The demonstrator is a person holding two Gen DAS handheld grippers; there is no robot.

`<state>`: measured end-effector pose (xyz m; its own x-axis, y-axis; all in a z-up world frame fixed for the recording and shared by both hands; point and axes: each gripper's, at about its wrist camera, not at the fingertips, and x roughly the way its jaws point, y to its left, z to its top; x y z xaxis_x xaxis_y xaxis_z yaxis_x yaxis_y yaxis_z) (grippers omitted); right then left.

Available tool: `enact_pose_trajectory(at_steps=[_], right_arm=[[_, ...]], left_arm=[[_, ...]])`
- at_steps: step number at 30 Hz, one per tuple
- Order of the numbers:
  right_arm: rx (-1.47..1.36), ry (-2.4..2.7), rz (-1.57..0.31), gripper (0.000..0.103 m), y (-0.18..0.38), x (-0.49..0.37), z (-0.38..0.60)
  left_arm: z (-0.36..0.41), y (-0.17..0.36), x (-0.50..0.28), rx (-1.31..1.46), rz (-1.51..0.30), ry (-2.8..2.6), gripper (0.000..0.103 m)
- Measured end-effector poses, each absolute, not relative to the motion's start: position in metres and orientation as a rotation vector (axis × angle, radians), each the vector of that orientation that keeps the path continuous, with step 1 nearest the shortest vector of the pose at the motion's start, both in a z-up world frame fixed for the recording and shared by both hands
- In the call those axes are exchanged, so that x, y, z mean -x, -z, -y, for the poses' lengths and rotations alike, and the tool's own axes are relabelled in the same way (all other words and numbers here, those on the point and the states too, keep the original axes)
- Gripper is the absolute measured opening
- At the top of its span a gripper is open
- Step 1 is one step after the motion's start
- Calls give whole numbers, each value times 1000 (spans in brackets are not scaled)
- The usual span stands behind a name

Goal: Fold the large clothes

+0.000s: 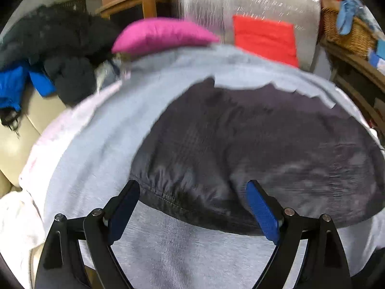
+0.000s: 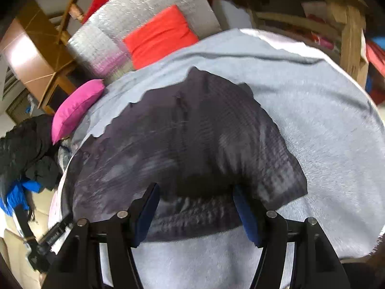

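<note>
Dark quilted fabric, a large garment [image 1: 252,144], lies spread over a pale grey cloth [image 1: 101,144] in the left wrist view, its gathered hem between the pads of the left claw [image 1: 195,210], which stands wide open and grips nothing. From the right wrist, the right claw [image 2: 196,213] also gapes, straddling a bunched edge of the same garment without pinching it. Judged a release between folds; next, each claw must close on a fresh edge.
</note>
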<state>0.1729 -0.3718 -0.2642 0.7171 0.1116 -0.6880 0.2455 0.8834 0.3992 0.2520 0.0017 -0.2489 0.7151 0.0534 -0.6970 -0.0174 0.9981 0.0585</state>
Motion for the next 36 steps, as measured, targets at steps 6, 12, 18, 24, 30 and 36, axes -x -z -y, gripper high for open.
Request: enact_pose_trajectory(at_steps=[6, 12, 18, 24, 30, 36], right_arm=[[-341, 87, -664, 69, 226, -143, 343], [-253, 98, -494, 79, 180, -103, 322], [-240, 108, -412, 81, 145, -70, 315], [-229, 154, -395, 81, 119, -48, 317], [-185, 178, -378, 81, 100, -29, 306], [-156, 181, -345, 81, 83, -11, 289]], left_arm=[[16, 202, -218, -105, -668, -27, 90], [27, 160, -184, -128, -565, -14, 93], [31, 124, -155, -136, -492, -9, 96], [31, 96, -128, -127, -417, -16, 100], [29, 78, -108, -136, -372, -14, 101], [23, 60, -88, -127, -348, -31, 101]])
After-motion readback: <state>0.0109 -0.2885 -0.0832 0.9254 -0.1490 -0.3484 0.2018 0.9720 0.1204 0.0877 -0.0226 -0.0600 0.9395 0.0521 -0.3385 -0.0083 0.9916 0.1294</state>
